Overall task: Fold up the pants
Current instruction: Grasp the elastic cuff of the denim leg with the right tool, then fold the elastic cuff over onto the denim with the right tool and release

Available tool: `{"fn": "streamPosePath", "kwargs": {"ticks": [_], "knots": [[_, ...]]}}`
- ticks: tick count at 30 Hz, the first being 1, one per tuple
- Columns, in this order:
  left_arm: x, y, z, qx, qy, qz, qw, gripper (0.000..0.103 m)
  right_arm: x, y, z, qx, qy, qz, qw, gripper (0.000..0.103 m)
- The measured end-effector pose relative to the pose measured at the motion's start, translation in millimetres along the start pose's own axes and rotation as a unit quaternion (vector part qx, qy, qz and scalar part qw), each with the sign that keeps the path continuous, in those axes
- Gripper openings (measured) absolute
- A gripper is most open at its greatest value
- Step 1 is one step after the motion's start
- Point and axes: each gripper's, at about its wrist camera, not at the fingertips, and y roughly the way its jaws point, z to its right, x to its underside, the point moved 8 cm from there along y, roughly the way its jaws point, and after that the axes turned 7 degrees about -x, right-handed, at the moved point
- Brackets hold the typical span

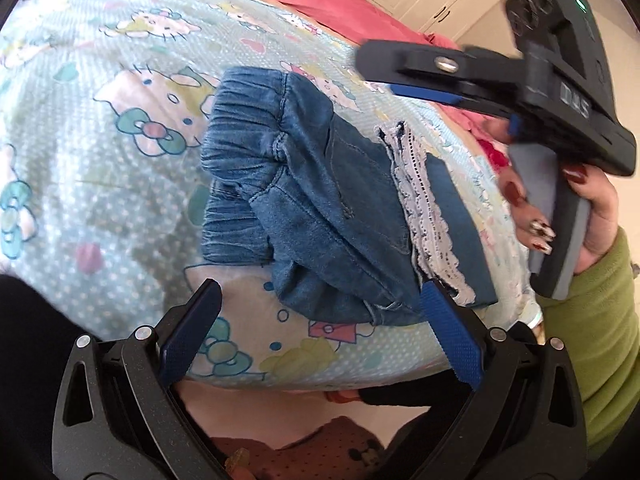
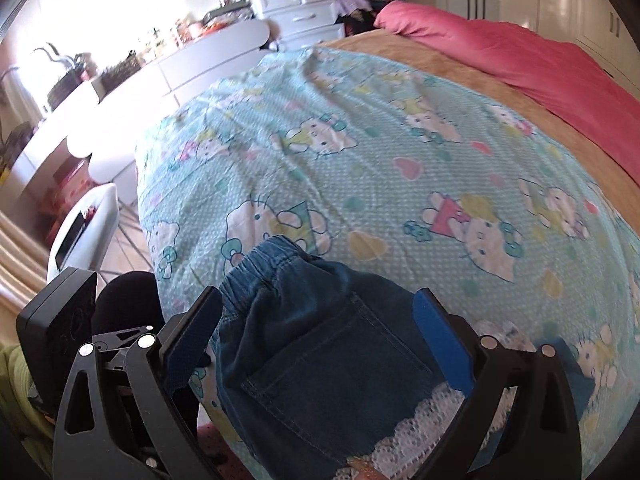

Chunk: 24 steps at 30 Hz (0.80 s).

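Small blue denim pants (image 1: 316, 204) with an elastic waistband and white lace hems lie folded in a compact bundle on the cartoon-print sheet (image 1: 100, 184). My left gripper (image 1: 320, 296) is open and empty, just short of the bundle's near edge. My right gripper (image 1: 400, 76) shows in the left wrist view, held by a hand above the bundle's far side. In the right wrist view the right gripper (image 2: 320, 300) is open, its fingers spread over the pants (image 2: 320, 364), holding nothing.
A pink duvet (image 2: 520, 52) and tan blanket (image 2: 500, 92) lie along the bed's far side. White drawers (image 2: 300, 4) and a white counter (image 2: 180, 72) stand beyond the bed. The bed edge drops to the floor (image 1: 300, 412) near me.
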Motion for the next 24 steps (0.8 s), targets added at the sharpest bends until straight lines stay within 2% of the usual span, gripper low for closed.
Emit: {"fn": "streamPosePath", "kwargs": {"ticks": [8, 12, 16, 18, 20, 24], "knots": [[-7, 9, 2, 0.025, -0.012, 0.016, 0.9995, 0.093, -11, 44, -9, -0.036, -0.017, -0.058, 0.998, 0.096], [-9, 14, 1, 0.029, -0.018, 0.019, 0.9992, 0.093, -9, 68, -16, -0.07, -0.017, -0.093, 0.993, 0.096], [-8, 11, 0, 0.033, -0.023, 0.024, 0.9989, 0.093, -1, 87, -15, -0.076, -0.01, -0.118, 0.99, 0.095], [-11, 11, -2, 0.035, -0.025, 0.027, 0.9987, 0.093, 3, 93, -15, -0.08, -0.008, -0.121, 0.989, 0.087], [-14, 13, -4, 0.037, -0.029, 0.03, 0.9985, 0.093, 4, 93, -14, -0.082, -0.01, -0.113, 0.99, 0.064], [-20, 13, 0, 0.031, -0.029, 0.033, 0.9986, 0.093, 4, 79, -5, -0.106, 0.021, -0.085, 0.991, 0.042]]}}
